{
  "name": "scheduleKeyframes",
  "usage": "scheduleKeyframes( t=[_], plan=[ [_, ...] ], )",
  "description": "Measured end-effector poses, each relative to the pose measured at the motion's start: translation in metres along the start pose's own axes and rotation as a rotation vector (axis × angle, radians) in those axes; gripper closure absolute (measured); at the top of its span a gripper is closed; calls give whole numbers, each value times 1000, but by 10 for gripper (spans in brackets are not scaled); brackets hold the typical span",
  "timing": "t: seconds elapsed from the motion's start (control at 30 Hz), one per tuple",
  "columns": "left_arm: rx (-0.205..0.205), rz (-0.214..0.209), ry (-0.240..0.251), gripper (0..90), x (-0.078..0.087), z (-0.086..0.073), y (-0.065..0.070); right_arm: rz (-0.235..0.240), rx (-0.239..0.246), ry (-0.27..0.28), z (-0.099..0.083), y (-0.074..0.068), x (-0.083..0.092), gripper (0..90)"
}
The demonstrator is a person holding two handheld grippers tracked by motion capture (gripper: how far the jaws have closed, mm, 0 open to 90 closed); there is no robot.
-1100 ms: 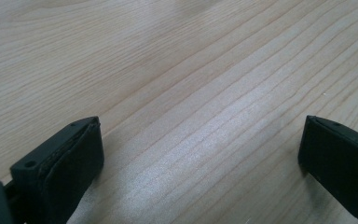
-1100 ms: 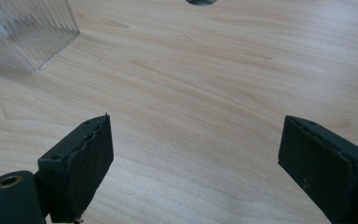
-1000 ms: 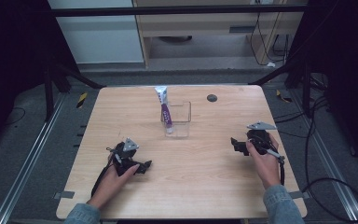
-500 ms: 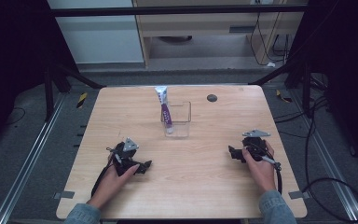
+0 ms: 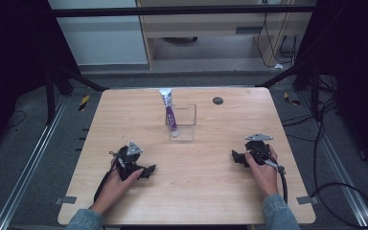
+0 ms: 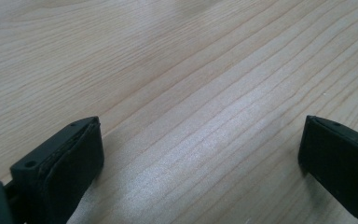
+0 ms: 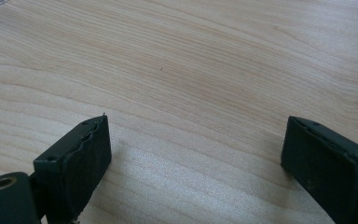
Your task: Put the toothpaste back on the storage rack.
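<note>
1. My left gripper (image 5: 143,170) and right gripper (image 5: 239,157) rest on the desk (image 5: 211,191), jaws wide apart, holding nothing
2. The tube (image 5: 169,113) leans in the clear box (image 5: 187,125) at 12 o'clock; it looks light and squishy, so I'd pinch its middle

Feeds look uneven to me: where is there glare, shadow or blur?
High view: dark surroundings, evenly lit light wooden table. Left gripper view: pale sheen on wood between the open black left gripper jaws. Right gripper view: sharp grain, soft shadow beside the open black right gripper jaws.

Black two-jaw left gripper (image 5: 146,171) and right gripper (image 5: 235,157), grey three-cornered top plates, trailing black cables; blue denim sleeves (image 5: 279,212).
</note>
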State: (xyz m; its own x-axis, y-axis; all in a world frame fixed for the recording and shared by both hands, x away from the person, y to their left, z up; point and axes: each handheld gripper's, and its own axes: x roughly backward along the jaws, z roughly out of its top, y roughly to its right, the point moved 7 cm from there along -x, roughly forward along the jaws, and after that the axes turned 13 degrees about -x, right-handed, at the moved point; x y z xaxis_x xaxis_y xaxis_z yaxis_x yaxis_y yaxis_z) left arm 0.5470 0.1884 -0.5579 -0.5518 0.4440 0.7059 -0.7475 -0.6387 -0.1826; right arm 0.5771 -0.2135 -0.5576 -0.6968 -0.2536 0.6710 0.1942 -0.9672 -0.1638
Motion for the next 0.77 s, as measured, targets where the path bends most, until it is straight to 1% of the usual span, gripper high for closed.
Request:
scheduleKeyframes(
  t=[0.13, 0.23, 0.4, 0.6, 0.63, 0.67, 0.77],
  plan=[
    [0, 0, 0, 0, 0, 0, 0, -1, 1, -2, 0, 0, -1, 78],
    [0, 0, 0, 0, 0, 0, 0, -4, -10, -7, 0, -1, -1, 67],
    [2, 0, 2, 0, 0, 0, 0, -10, -8, -14, 0, -3, -3, 38],
    [2, 1, 2, 0, 0, 0, 0, -6, -6, -18, -1, -4, -3, 33],
    [2, 1, 2, 0, 0, 0, 0, -14, -16, -17, -1, -4, -3, 22],
    [0, 0, 1, 0, 0, 0, 0, -14, -16, -17, -1, -4, -3, 22],
    [-1, 0, 0, 0, 0, 0, 0, -38, -32, -18, -1, -4, -4, 2]
  ],
)
